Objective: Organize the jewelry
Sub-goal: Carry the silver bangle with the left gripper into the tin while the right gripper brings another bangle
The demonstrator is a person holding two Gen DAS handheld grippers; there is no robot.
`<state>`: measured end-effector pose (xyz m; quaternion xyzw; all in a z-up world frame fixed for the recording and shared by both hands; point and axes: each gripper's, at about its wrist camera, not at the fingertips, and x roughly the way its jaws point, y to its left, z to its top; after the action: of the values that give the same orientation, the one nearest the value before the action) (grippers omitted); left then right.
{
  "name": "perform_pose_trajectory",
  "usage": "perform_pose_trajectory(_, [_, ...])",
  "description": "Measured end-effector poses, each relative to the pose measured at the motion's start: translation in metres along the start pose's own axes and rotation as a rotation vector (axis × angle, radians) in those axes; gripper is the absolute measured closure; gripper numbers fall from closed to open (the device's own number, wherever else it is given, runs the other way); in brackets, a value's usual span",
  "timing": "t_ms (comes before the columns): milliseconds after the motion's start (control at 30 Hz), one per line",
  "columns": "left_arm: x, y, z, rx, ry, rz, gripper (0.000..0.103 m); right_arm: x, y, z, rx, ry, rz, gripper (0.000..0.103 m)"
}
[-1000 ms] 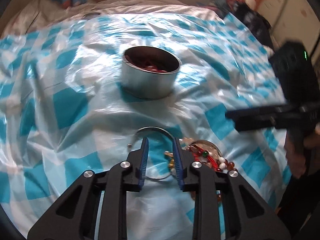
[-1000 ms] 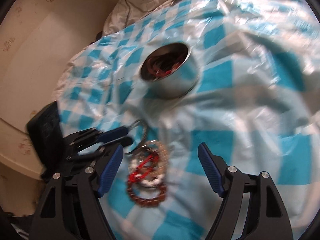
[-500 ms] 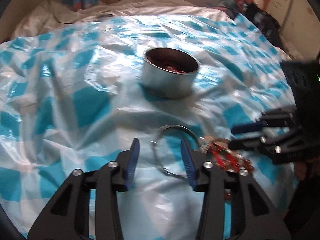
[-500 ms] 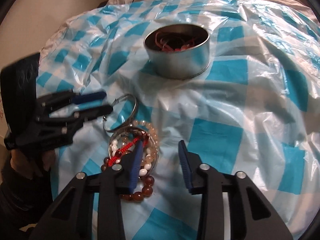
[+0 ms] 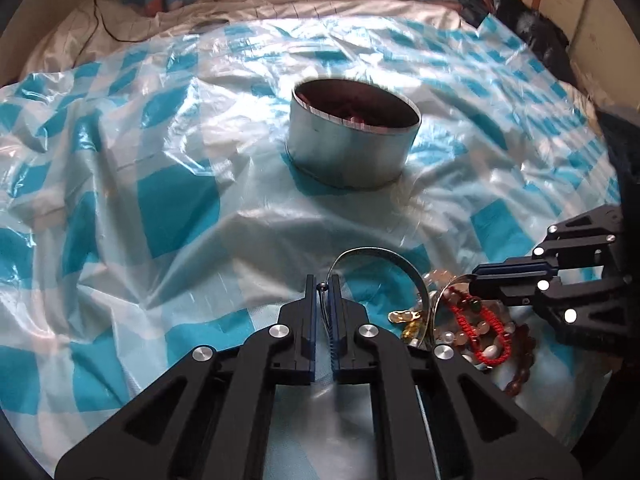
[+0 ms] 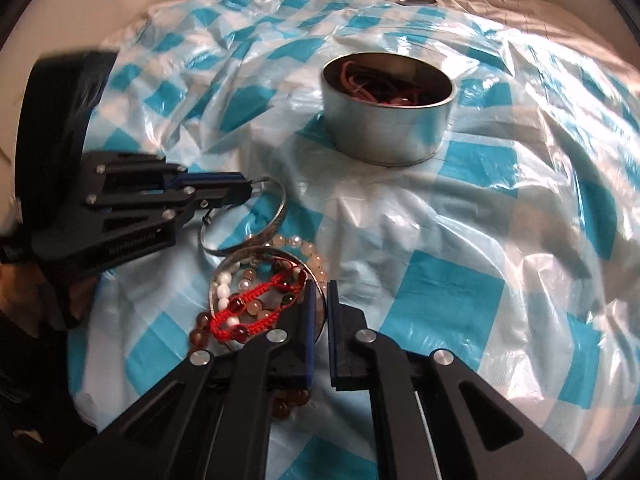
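A round metal tin [image 5: 352, 148] holding red cords stands on a blue-and-white checked plastic sheet; it also shows in the right wrist view [image 6: 388, 108]. My left gripper [image 5: 325, 286] is shut on a silver open bangle [image 5: 384, 258], seen from the side in the right wrist view [image 6: 276, 216]. Beside it lies a heap of jewelry: a red cord bracelet [image 6: 256, 300], pearl and brown bead bracelets, and a second silver bangle [image 6: 256, 258]. My right gripper [image 6: 319, 286] is shut on that second bangle's rim at the heap's right edge.
The crumpled checked sheet [image 5: 160, 208] covers a bed. White bedding and a cable [image 5: 100, 20] lie behind it, dark clothes [image 5: 532, 36] at the far right. A small dark disc [image 6: 416, 0] lies beyond the sheet.
Both grippers have closed: the left on the silver open bangle, the right on the second bangle's rim at the jewelry heap.
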<state>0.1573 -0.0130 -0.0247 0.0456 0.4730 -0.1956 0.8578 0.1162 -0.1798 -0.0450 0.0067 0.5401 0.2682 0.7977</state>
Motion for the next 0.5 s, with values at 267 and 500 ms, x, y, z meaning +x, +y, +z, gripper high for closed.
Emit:
perform_pose_trajectory(267, [-0.019, 0.009, 0.009, -0.057, -0.054, -0.047, 0.098, -0.022, -0.019, 0.009, 0.129, -0.072, 0.139, 0.097])
perform_pose_trajectory(500, [-0.024, 0.01, 0.014, -0.075, -0.076, -0.065, 0.098, -0.039, -0.027, 0.012, 0.162, -0.124, 0.146, 0.097])
